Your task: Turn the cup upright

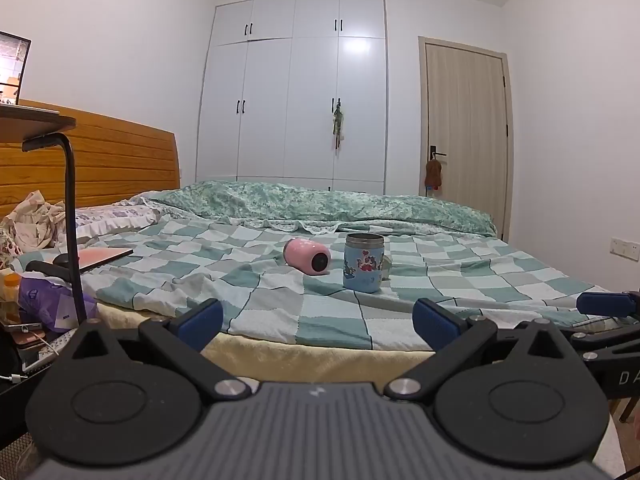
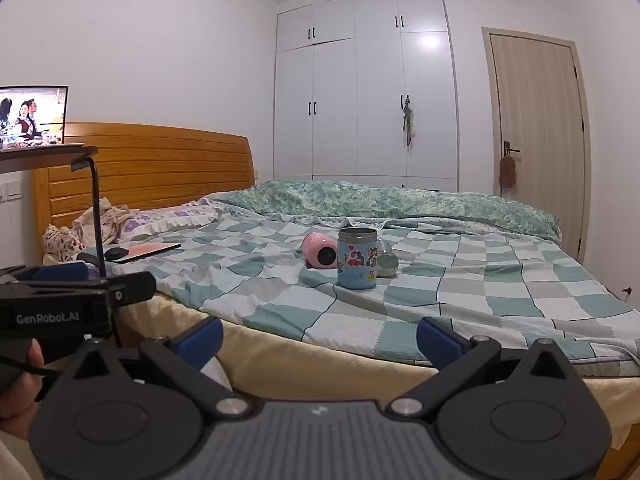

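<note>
A pink cup [image 1: 307,257] lies on its side on the checked bedspread [image 1: 280,292], its dark end facing me; it also shows in the right wrist view [image 2: 319,255]. A blue cup with cartoon stickers [image 1: 363,262] stands upright just right of it [image 2: 357,258]. A third, silvery cup [image 2: 386,262] lies behind the blue one. My left gripper [image 1: 318,322] is open and empty, short of the bed's near edge. My right gripper [image 2: 319,338] is open and empty, also short of the bed edge, well away from the cups.
A pink tablet with a dark mouse [image 2: 146,250] lies at the left of the bed. A black stand [image 1: 72,224] holds a shelf with a lit screen [image 2: 32,118]. Clutter [image 1: 36,308] sits at the left. Wardrobe [image 1: 296,92] and door [image 1: 466,120] stand behind.
</note>
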